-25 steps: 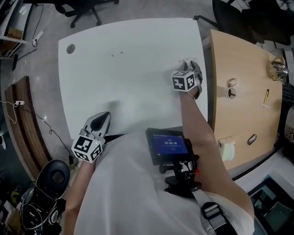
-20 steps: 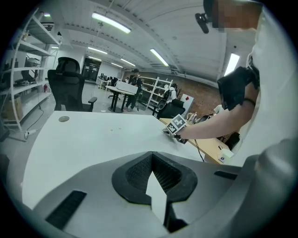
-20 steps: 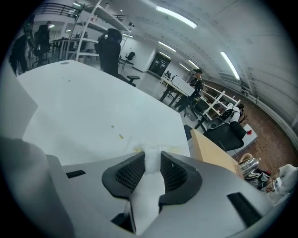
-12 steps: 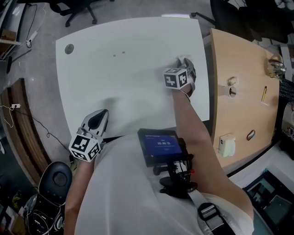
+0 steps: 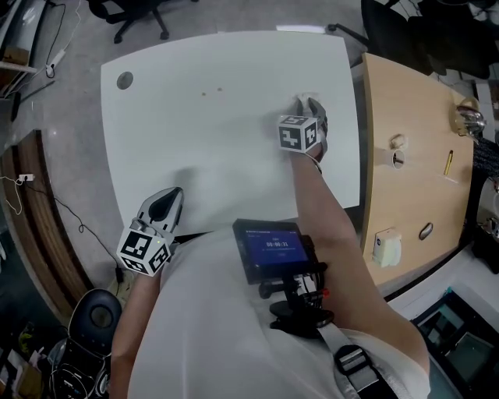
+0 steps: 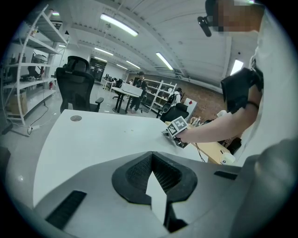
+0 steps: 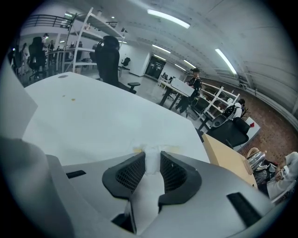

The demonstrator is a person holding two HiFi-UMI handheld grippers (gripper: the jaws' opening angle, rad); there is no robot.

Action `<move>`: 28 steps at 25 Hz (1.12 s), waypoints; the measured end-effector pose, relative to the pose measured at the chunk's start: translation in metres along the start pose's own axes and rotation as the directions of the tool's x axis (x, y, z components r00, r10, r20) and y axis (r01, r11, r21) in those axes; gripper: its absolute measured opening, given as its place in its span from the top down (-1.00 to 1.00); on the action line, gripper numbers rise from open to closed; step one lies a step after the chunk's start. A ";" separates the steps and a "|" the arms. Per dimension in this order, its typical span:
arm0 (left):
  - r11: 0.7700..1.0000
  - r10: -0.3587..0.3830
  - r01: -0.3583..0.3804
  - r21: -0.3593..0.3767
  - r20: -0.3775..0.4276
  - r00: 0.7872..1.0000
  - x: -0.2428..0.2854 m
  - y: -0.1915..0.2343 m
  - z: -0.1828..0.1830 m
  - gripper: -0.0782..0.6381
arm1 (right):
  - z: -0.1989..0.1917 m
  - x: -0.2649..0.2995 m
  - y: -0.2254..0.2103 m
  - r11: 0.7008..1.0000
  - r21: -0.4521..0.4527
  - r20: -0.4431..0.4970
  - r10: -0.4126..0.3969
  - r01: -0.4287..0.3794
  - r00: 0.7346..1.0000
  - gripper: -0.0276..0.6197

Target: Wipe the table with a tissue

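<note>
A white tissue [image 5: 299,100] lies pressed on the white table [image 5: 234,148] near its far right corner. My right gripper [image 5: 310,107] is shut on it. In the right gripper view the tissue [image 7: 149,186] fills the narrow gap between the jaws of that gripper [image 7: 152,159], and small yellowish stains [image 7: 171,149] show on the table just past its tips. Two faint spots [image 5: 211,92] mark the far middle of the table. My left gripper [image 5: 171,195] rests over the near left edge, jaws closed with nothing in them; its own view shows its tips [image 6: 152,155] meeting.
A round cable hole [image 5: 125,79] sits in the far left corner of the table. To the right stands a wooden table [image 5: 413,195] with a tape roll [image 5: 398,143], a pen [image 5: 450,162] and small items. An office chair [image 5: 129,15] stands beyond the far edge.
My right gripper has slid the tissue leftward, away from the table's right edge. The left gripper stays by the near edge.
</note>
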State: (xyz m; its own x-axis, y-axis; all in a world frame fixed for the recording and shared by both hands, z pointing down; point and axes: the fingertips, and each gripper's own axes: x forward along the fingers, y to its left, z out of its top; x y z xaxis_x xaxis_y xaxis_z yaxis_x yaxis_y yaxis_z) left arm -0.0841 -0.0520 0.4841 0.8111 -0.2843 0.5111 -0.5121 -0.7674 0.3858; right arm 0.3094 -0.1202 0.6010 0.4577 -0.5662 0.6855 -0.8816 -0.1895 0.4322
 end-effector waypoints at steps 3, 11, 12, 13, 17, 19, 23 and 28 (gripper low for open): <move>1.000 -0.001 0.001 0.002 0.000 1.000 -0.001 -0.002 0.000 0.77 | 0.005 -0.002 0.010 1.000 0.008 0.028 0.028 -0.029 0.999 0.60; 1.000 -0.013 0.013 0.020 0.008 1.000 0.006 -0.009 0.007 0.77 | 0.034 -0.038 0.087 0.895 -0.044 0.204 0.442 -0.443 0.873 0.60; 1.000 -0.019 0.019 0.023 0.010 1.000 0.007 -0.011 0.008 0.77 | 0.041 -0.051 0.101 0.854 -0.046 0.248 0.513 -0.519 0.822 0.60; 0.999 -0.025 0.025 0.026 0.012 1.000 0.009 -0.013 0.010 0.77 | 0.046 -0.063 0.109 0.826 -0.052 0.282 0.552 -0.562 0.785 0.60; 0.999 -0.036 0.036 0.032 0.016 0.999 0.015 -0.018 0.012 0.77 | 0.043 -0.071 0.111 0.811 -0.051 0.280 0.571 -0.583 0.771 0.60; 0.999 -0.034 0.033 0.028 0.017 0.999 0.017 -0.020 0.009 0.77 | 0.033 -0.059 0.100 0.828 -0.017 0.247 0.547 -0.561 0.800 0.60; 1.000 -0.015 0.015 0.008 0.024 1.000 0.010 -0.013 0.005 0.77 | 0.036 -0.040 0.086 0.848 0.034 0.219 0.509 -0.528 0.832 0.60; 0.999 0.029 -0.028 -0.028 0.032 0.999 -0.003 0.004 0.000 0.77 | 0.062 -0.044 0.126 0.825 -0.124 0.210 0.565 -0.551 0.798 0.60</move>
State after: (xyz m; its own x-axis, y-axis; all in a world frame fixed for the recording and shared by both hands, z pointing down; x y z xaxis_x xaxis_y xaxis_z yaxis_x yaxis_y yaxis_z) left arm -0.0891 -0.0545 0.4839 0.8046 -0.3245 0.4974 -0.5424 -0.7425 0.3930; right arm 0.1711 -0.1690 0.5894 -0.1567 -0.7270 0.6685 -0.9655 0.2554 0.0514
